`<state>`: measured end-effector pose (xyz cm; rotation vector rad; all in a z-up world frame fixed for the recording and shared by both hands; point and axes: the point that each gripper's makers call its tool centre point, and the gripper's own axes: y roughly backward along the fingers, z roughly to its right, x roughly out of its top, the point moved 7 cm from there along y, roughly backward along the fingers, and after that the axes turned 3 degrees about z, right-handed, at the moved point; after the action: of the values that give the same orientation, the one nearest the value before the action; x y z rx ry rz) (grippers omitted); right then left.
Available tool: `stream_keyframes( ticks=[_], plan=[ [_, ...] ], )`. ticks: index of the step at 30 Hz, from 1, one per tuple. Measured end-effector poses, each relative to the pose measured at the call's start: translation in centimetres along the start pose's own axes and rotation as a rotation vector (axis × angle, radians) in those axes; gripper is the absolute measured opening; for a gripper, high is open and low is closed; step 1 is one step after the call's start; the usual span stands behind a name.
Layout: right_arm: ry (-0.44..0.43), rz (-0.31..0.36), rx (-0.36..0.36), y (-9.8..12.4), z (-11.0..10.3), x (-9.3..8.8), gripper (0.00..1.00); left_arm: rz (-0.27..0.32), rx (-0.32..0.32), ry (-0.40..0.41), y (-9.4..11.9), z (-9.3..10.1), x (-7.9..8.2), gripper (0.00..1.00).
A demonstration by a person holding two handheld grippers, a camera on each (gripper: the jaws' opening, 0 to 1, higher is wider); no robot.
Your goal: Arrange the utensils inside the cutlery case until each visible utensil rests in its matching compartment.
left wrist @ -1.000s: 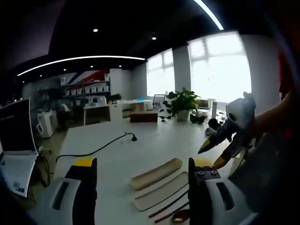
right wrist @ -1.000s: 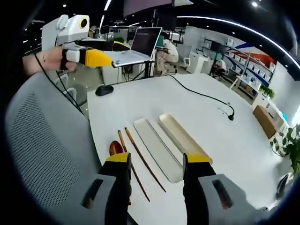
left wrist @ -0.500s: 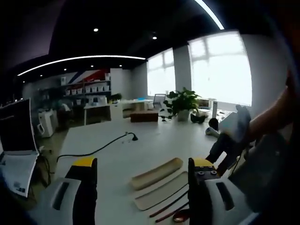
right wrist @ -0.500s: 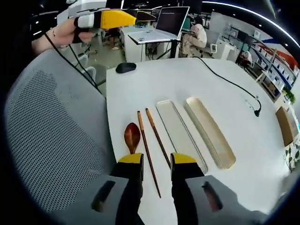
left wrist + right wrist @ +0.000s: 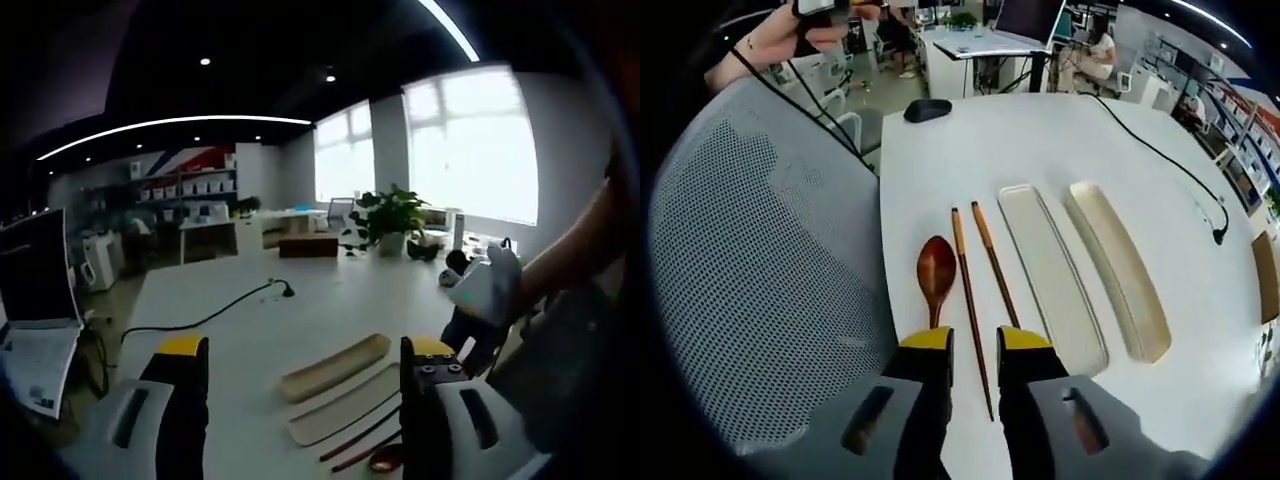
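On the white table [image 5: 940,170], right gripper view, we list: one wooden spoon [image 5: 936,272] at left; two dark chopsticks [image 5: 980,280] just beside it, roughly parallel; one flat case lid [image 5: 1050,275] next; one deeper cutlery case [image 5: 1118,268] at far right, nothing inside. Our right gripper [image 5: 975,345] hangs over the near ends of the chopsticks, jaws narrowed to a slim gap, gripping nothing. A grey mesh chair [image 5: 750,270] stands left of the table. Left gripper view: our left gripper [image 5: 300,350] is held wide open above the table, clear of case and lid.
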<state>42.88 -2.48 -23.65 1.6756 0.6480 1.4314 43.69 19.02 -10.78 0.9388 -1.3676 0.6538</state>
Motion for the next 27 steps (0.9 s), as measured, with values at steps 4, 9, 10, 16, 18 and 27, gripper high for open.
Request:
stream_keyframes(
  ticks=[4, 9, 10, 16, 18, 27],
  plan=[
    [0.000, -0.025, 0.015, -0.6, -0.2, -0.4, 0.14, 0.002, -0.001, -0.007, 0.0, 0.0, 0.1, 0.81],
    [-0.001, -0.063, 0.025, -1.4, 0.0, -0.4, 0.14, -0.001, -0.001, -0.010, 0.0, 0.0, 0.0, 0.81],
    [-0.001, -0.065, 0.026, -1.5, 0.1, -0.3, 0.14, -0.001, -0.001, -0.012, 0.0, 0.1, 0.0, 0.81],
    [0.017, -0.096, 0.044, -2.6, 0.2, 0.2, 0.13, -0.002, 0.000, -0.018, 0.0, 0.1, 0.0, 0.81],
    [0.031, -0.109, 0.052, -3.1, 0.2, 0.5, 0.13, -0.003, 0.000, -0.020, 0.0, 0.1, 0.0, 0.81],
    [0.043, -0.130, 0.079, -4.2, 0.1, 1.2, 0.13, -0.001, 0.001, -0.019, 0.0, 0.0, 0.0, 0.81]
  ],
)
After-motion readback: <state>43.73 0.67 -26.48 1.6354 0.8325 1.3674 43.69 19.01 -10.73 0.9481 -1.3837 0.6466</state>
